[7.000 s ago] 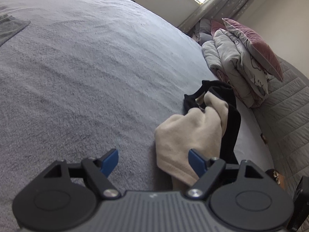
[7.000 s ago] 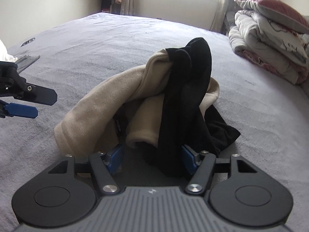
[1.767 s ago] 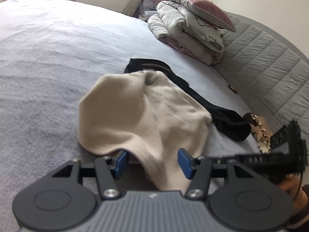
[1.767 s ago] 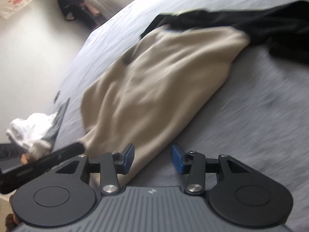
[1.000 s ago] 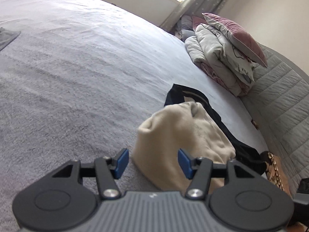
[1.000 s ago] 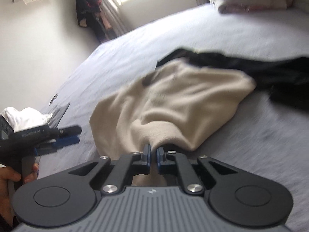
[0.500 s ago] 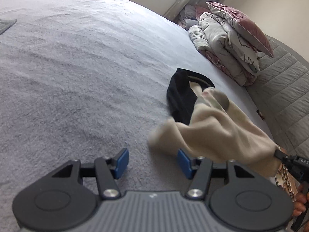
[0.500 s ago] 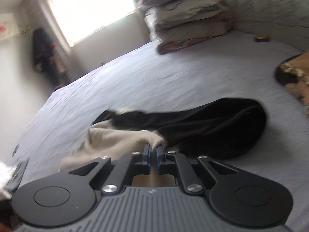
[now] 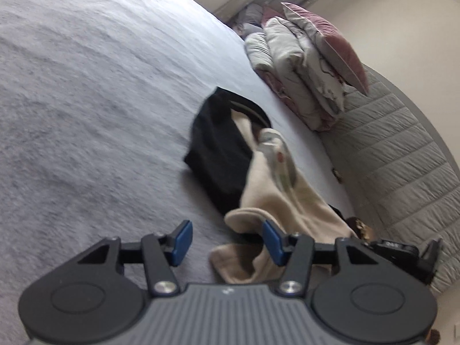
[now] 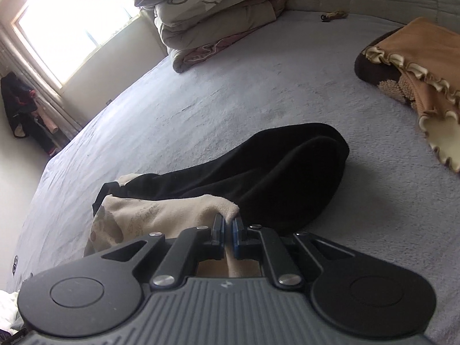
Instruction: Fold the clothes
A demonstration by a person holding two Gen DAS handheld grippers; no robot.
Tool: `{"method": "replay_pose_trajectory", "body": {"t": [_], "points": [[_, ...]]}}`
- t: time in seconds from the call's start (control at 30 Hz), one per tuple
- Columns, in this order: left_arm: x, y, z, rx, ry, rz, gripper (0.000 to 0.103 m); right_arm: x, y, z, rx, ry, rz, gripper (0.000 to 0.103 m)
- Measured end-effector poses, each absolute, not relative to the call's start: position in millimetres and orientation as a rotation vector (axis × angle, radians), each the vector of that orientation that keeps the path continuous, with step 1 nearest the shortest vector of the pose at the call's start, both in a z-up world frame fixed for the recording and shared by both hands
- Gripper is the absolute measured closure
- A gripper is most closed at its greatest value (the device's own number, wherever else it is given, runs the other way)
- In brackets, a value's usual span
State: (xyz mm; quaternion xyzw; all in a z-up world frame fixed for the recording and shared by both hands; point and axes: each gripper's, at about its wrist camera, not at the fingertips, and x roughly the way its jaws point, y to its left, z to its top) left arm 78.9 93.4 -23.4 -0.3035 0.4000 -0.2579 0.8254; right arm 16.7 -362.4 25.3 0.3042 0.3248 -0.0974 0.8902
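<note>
A beige garment lies stretched across a black garment on the grey bed cover. My left gripper is open just above the bed. A loose fold of the beige cloth lies between its blue pads, and neither pad presses on it. My right gripper is shut on a corner of the beige garment, lifted in front of the black garment. In the left wrist view the right gripper shows at the right edge.
Folded bedding under a pink pillow is stacked against the quilted headboard. A brown and orange frilled cloth lies on the bed to the right. A bright window and hanging clothes are at the far wall.
The right gripper, shut on the beige garment, has drawn it out sideways toward the headboard side, off its heap and over the black one. The left gripper has sunk a little toward the beige fold.
</note>
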Motion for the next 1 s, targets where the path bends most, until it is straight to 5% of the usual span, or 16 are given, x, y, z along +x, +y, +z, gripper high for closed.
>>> {"method": "replay_pose_trajectory", "body": {"t": [0.4,0.5,0.63,1.0], "points": [[59,47,-20,-0.397,0.885,-0.649,0.049,22,-363,19,0.661,0.710,-0.193,0.096],[54,33,-22,-0.305,0.870,-0.634,0.055,22,-360,18,0.652,0.716,-0.189,0.096],[50,27,-17,-0.229,0.864,-0.622,0.085,23,-353,16,0.615,0.725,-0.186,0.096],[23,47,29,-0.321,0.747,-0.728,0.091,11,-337,33,0.509,0.737,-0.208,0.096]]}}
